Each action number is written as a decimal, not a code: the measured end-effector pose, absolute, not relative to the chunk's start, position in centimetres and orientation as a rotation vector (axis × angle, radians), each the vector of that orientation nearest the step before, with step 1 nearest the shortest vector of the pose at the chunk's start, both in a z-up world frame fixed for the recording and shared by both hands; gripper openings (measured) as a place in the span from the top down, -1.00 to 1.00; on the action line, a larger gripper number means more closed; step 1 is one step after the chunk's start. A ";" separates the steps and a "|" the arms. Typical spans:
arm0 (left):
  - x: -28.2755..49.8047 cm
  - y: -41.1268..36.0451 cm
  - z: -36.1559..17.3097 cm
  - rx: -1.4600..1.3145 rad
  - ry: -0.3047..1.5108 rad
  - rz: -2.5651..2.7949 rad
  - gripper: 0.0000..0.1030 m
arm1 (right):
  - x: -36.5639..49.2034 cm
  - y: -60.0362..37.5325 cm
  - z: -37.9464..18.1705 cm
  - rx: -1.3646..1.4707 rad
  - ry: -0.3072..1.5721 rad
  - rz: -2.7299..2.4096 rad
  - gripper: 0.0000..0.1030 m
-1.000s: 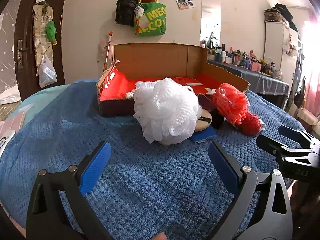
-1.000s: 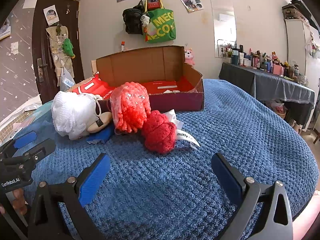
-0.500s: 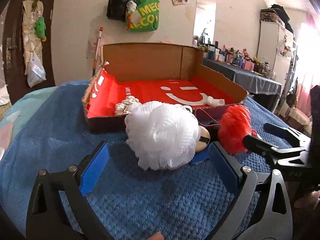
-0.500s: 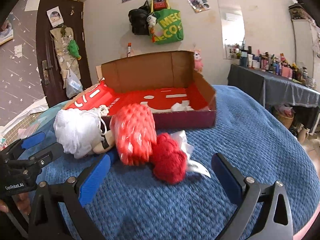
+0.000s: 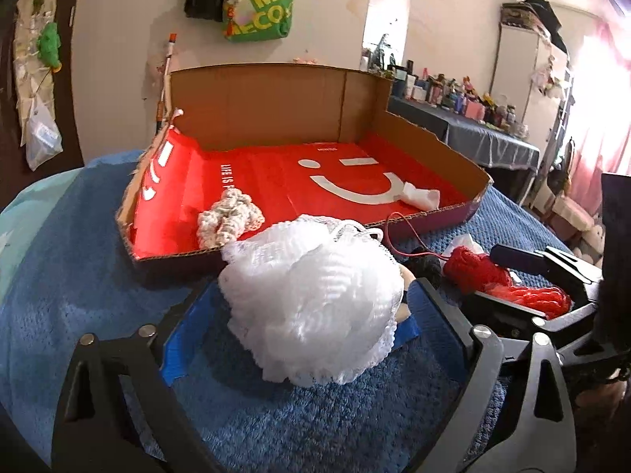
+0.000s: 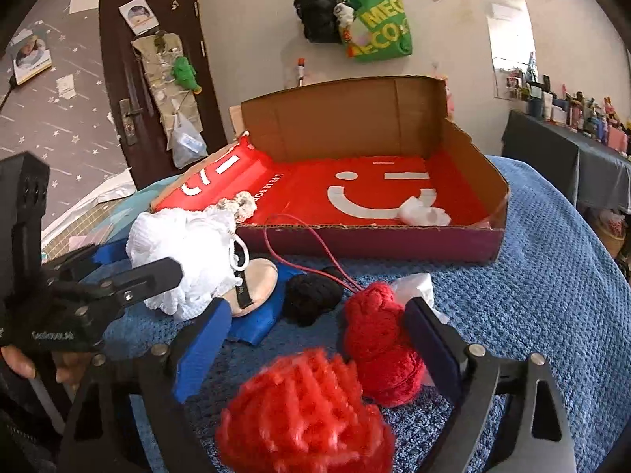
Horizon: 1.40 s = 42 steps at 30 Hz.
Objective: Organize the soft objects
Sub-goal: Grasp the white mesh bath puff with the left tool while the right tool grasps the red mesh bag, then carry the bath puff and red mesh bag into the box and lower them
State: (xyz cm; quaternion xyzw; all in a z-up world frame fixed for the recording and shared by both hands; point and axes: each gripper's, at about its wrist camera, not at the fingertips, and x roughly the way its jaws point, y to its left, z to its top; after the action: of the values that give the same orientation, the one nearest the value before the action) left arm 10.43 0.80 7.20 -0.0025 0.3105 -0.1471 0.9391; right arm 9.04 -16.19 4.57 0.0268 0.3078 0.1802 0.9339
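Both grippers have moved in close since a second ago. The left gripper (image 5: 311, 315) now has its wide-open fingers on both sides of the white puff (image 5: 315, 303), not squeezing yet. The right gripper (image 6: 315, 339) is wide open around the red puff (image 6: 303, 414), beside the red yarn ball (image 6: 378, 339). All sit on the blue blanket (image 6: 532, 295), near the front edge of the box (image 6: 374, 236). Grabbing looks next. The box says "LIFE IS"; the green bag (image 6: 378, 27) says "MEG".
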 end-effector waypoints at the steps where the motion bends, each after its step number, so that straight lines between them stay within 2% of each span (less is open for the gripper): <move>1: 10.5 0.8 7.2 -0.001 0.635 -0.301 -0.83 | 8.9 -16.1 4.6 0.049 0.628 0.377 -0.79; 13: 11.7 0.5 6.5 0.003 0.680 -0.299 -0.83 | 5.5 -17.2 3.9 -0.012 0.635 0.352 -0.79; 14: 11.7 0.4 6.5 0.009 0.682 -0.297 -0.80 | 5.2 -17.3 3.8 -0.011 0.632 0.347 -0.79; 15: 11.8 0.3 6.4 0.015 0.683 -0.296 -0.60 | 5.0 -17.4 3.7 -0.010 0.633 0.339 -0.79; 18: 11.7 0.1 6.4 0.028 0.684 -0.298 -0.41 | 4.1 -17.8 3.4 -0.005 0.618 0.314 -0.75; 21: 11.2 0.1 6.8 0.028 0.664 -0.299 -0.24 | 3.6 -18.0 3.1 -0.011 0.626 0.311 -0.32; 22: 11.0 0.2 6.9 0.025 0.660 -0.299 -0.21 | 3.7 -17.9 2.8 -0.009 0.641 0.326 -0.08; 24: 10.6 0.5 7.3 0.010 0.651 -0.301 -0.15 | 3.6 -17.9 2.4 -0.001 0.656 0.346 -0.07; 29: 9.4 0.9 7.8 -0.013 0.636 -0.309 -0.09 | 2.5 -18.1 4.7 0.015 0.547 0.352 -0.06; 34: 8.4 1.3 8.5 -0.026 0.614 -0.313 -0.08 | 3.7 -19.0 6.8 0.087 0.488 0.361 -0.06; 42: 7.8 1.5 9.4 -0.021 0.583 -0.314 -0.08 | 4.7 -18.7 7.1 0.070 0.484 0.350 -0.06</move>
State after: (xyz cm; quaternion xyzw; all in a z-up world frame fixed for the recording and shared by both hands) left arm 7.83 1.50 9.36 -0.0101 0.2864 -0.1544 0.9455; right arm 4.67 -18.73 7.13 0.0344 0.2386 0.1722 0.9551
